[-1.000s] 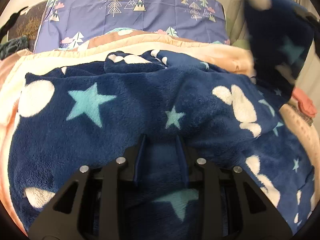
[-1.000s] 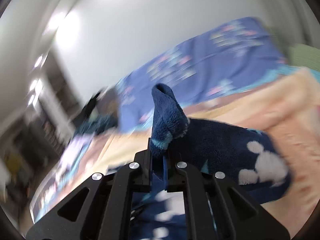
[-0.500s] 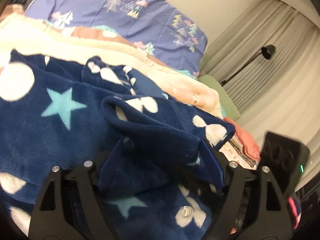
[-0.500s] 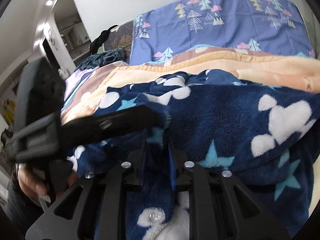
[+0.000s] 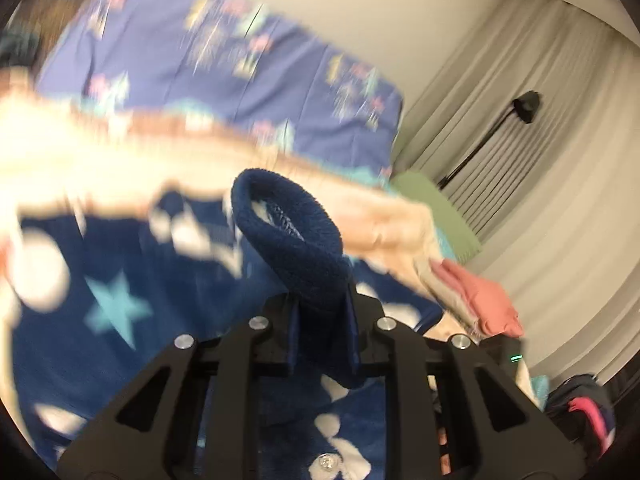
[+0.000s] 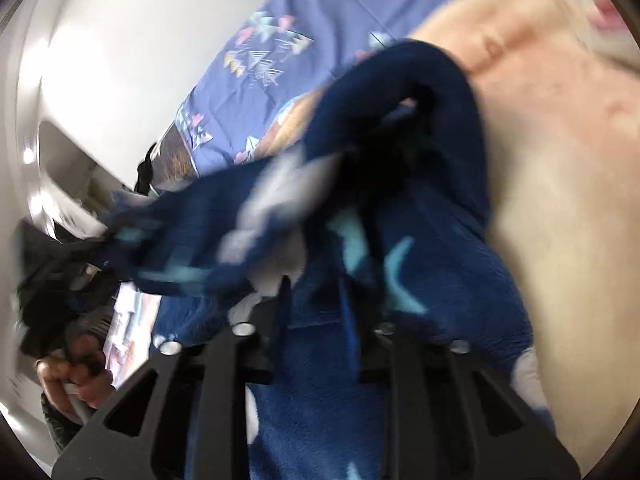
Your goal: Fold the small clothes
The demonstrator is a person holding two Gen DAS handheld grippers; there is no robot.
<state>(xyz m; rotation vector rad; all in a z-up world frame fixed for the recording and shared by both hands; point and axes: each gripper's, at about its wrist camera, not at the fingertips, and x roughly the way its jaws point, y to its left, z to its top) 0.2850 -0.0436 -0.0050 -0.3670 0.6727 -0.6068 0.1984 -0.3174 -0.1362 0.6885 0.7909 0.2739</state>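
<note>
Both grippers in the navy fleece, with the grip looking thin.

The left gripper (image 5: 322, 320) is closing, its fingers pinching a rolled cuff of the navy star-print garment (image 5: 292, 240) that loops up just beyond the tips. The right gripper (image 6: 312, 296) is also closing, with fleece between and beyond its fingers; blur hides whether the pads press. The plush cuff may slip out, or the cream blanket (image 6: 560, 160) beside the right fingers may get caught.

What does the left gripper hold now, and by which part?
The left gripper, its jaws closing, holds the navy fleece garment by a fold of fabric that loops up above the fingers; which part of the garment cannot be told.
</note>
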